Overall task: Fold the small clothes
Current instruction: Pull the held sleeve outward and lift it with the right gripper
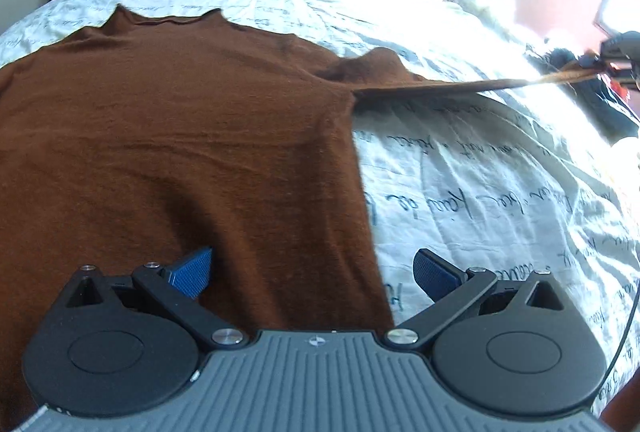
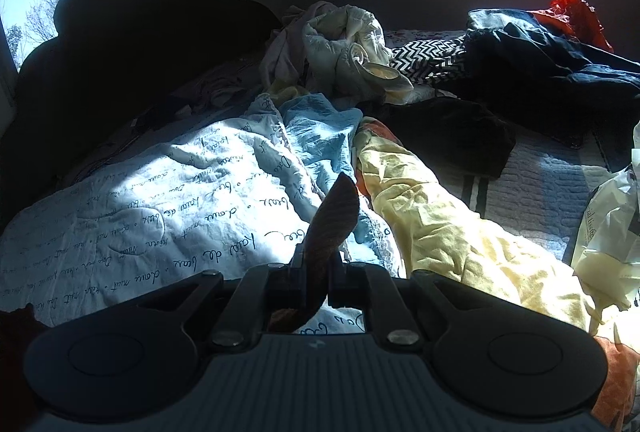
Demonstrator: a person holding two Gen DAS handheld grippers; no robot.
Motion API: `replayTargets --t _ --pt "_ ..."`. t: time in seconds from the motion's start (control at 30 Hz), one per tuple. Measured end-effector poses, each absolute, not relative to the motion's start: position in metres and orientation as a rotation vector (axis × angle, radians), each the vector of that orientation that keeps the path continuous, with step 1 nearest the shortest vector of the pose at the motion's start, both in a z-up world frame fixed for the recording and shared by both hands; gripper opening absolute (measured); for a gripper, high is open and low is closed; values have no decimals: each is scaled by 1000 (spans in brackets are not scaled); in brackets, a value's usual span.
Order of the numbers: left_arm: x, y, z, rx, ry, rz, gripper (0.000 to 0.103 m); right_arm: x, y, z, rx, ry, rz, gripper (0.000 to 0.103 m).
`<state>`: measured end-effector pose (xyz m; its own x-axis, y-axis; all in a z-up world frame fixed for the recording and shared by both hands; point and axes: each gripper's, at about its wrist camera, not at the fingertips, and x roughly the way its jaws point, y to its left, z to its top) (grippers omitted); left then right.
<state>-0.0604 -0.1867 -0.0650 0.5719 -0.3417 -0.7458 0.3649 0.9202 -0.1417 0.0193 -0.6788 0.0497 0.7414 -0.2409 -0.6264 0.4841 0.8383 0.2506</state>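
Here the brown sweater point(image 1: 180, 136) lies spread on the bed point(image 1: 500, 192); the right gripper point(image 2: 316, 264) pinches its sleeve point(image 1: 480, 85) taut toward the bed's right edge, the left gripper point(image 1: 312, 272) gaping, empty. Next, I judge: carry the sleeve across the body.

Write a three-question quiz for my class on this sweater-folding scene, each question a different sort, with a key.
1. True or false: the left hand-held gripper is open above the brown sweater.
2. What is the right hand-held gripper shut on? A) a yellow cloth B) the sweater's sleeve C) a zigzag cloth
3. Fill in: the sweater lies on a white bedspread printed with ____.

Key: 1 true; 2 B; 3 handwriting
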Motion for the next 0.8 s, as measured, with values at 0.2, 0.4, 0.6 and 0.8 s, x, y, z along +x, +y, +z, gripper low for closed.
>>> replayTargets --t 0.2,0.4,0.6,0.8 --pt "-66 -167 -60 -29 939 -515 103 20 -645 82 364 548 -343 8" --pt "-49 -121 -56 -50 943 -451 103 47 -558 143 251 466 -171 8" --pt "-40 -87 -49 99 854 -295 103 105 -433 184 172 442 86 8" --pt "-36 -42 -47 152 829 -197 103 173 -299 187 124 512 328 8"
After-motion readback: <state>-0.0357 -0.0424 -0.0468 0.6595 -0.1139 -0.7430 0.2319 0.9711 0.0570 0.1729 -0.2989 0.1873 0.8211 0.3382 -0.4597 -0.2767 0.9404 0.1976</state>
